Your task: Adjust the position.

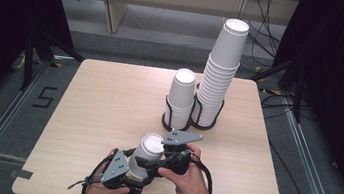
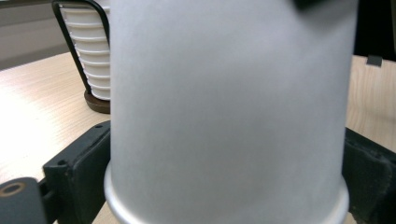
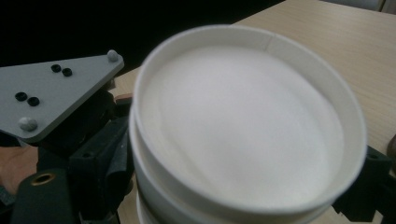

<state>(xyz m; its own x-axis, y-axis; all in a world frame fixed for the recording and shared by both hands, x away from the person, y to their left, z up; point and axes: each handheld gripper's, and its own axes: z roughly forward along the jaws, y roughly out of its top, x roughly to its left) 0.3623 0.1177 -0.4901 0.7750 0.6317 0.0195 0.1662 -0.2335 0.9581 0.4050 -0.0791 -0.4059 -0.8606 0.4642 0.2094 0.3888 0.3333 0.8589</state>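
Near the table's front edge, a short nest of upside-down white paper cups (image 1: 148,153) is held between both grippers. My left gripper (image 1: 134,172) is shut on the lower part of the nest, and in the left gripper view the cup wall (image 2: 229,107) fills the space between its black jaws. My right gripper (image 1: 164,157) grips the cups from the right. In the right gripper view the top cup's recessed base (image 3: 243,130) faces the camera, with a second cup's edge (image 3: 140,186) showing just below it.
Two black wire holders stand at the table's back right. One carries a short stack of upturned cups (image 1: 181,98), the other a tall leaning stack (image 1: 219,73). The short stack (image 2: 93,60) also appears in the left gripper view. Bare wooden tabletop (image 1: 103,103) lies to the left.
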